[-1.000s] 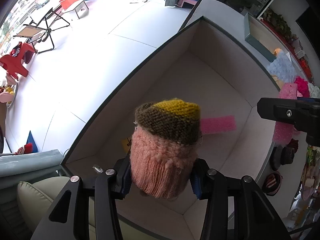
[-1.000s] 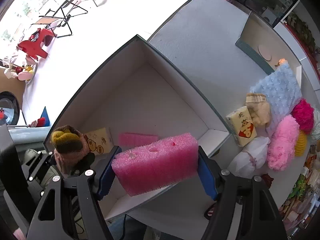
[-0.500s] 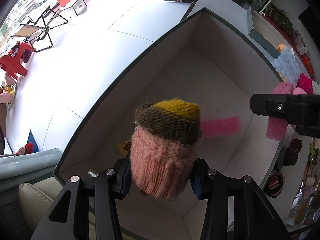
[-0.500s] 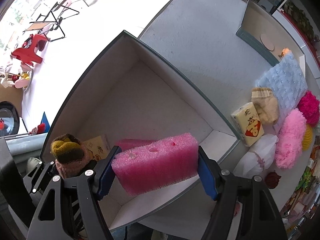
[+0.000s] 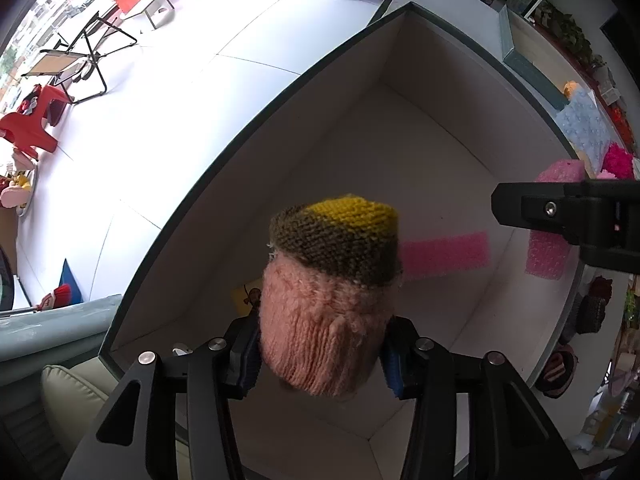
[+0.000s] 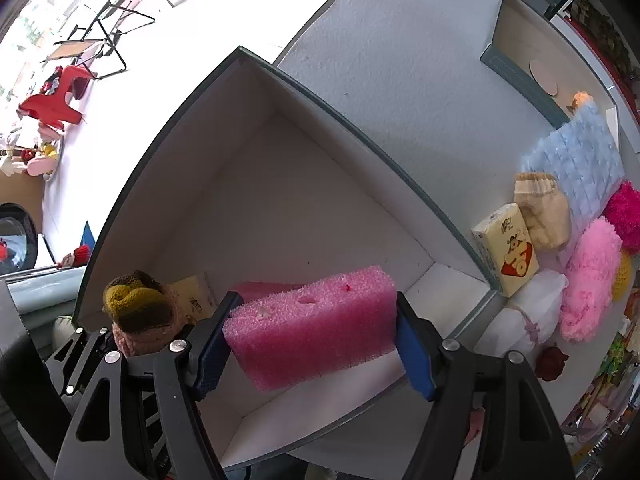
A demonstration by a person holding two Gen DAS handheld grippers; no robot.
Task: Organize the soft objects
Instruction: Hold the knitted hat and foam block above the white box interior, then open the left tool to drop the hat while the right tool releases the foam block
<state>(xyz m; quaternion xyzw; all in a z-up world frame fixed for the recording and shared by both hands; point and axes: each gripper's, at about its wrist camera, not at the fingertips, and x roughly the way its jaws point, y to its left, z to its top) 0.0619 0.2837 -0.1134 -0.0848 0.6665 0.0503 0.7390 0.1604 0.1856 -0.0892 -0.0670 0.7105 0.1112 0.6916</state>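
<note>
My left gripper [image 5: 320,340] points down over the open white box [image 5: 440,152]. A knitted piece [image 5: 328,288], pink with a brown and yellow top, sits between its pads. The jaws are opening, and the pads still touch the knit. My right gripper [image 6: 314,320] is shut on a pink sponge [image 6: 312,332] above the box's [image 6: 320,184] near right side. It also shows at the right edge of the left wrist view as a black finger [image 5: 560,216]. On the box floor lie a second pink sponge [image 5: 444,252] and a yellow tissue pack [image 6: 196,296].
On the grey table right of the box lie a yellow tissue pack [image 6: 506,252], a beige knit sock [image 6: 542,212], a blue quilted cloth [image 6: 576,160], a pink fluffy piece [image 6: 588,280] and a white pouch [image 6: 524,316]. Left of the box is open floor with a folding chair [image 5: 76,68].
My right gripper has sunk a little toward the box with the sponge in it. The left gripper and its knitted piece look the same.
</note>
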